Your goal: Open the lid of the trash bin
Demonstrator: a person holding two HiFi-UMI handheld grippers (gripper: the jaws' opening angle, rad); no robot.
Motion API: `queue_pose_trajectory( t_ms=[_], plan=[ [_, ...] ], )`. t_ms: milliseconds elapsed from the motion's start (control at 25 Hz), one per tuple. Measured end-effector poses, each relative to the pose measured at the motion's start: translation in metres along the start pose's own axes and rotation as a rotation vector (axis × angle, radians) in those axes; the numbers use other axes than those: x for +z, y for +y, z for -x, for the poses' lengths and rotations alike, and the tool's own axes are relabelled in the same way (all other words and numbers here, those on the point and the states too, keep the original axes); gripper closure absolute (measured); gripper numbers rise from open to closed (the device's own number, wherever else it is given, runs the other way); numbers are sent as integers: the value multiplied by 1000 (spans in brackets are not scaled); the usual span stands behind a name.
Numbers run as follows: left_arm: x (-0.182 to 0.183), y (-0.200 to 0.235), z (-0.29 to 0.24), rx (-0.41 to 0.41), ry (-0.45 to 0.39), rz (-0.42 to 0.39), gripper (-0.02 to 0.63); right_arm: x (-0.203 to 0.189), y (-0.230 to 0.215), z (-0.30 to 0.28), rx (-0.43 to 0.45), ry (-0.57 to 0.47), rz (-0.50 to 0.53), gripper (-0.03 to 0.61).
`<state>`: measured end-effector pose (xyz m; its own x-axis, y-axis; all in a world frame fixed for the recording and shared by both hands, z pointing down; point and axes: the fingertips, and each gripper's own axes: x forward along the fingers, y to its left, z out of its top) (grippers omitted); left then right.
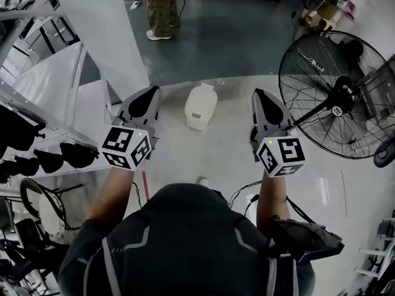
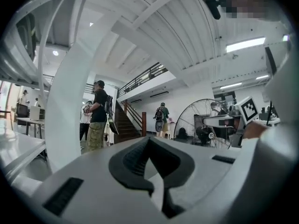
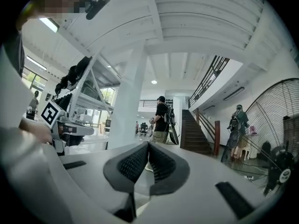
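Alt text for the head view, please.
A white trash bin, lid down, stands on the floor ahead of a person holding left tongs and right tongs, both shut. A large fan stands at right.

Pale floor [image 1: 229,156] bears a white trash bin [image 1: 200,106] and black fan [image 1: 336,97].
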<state>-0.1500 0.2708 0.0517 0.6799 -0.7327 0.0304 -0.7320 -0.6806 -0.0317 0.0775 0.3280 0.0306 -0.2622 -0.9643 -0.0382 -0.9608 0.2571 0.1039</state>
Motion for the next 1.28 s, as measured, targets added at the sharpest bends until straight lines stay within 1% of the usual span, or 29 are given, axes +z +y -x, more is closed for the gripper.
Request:
queue_pose_trajectory(
  t_ms=[280, 400, 600, 720, 880, 1160, 1280],
  plan=[
    [-3, -19, -57, 15, 31, -10, 606, -9, -45, -12, 43, -14, 9, 552],
    [-2, -30, -84, 13, 52, -6, 606, -12, -72, -21, 56, -9, 6, 551],
    [-14, -25, -115, -4, 73, -4, 606, -31, -93, -44, 49, 2, -30, 551],
    [-20, -10, -135, -12, 69, 15, 606, -36, -102, -64, 31, 14, -29, 551],
    [-22, 21, -164, -32, 55, 39, 606, -33, -109, -98, -2, 26, -19, 551],
    [-10, 82, -215, -80, 6, 43, 606, -19, -119, -164, -42, 7, 26, 551],
    [0, 110, -237, -93, -3, 56, 606, -12, -124, -197, -60, 14, 17, 551]
  ],
)
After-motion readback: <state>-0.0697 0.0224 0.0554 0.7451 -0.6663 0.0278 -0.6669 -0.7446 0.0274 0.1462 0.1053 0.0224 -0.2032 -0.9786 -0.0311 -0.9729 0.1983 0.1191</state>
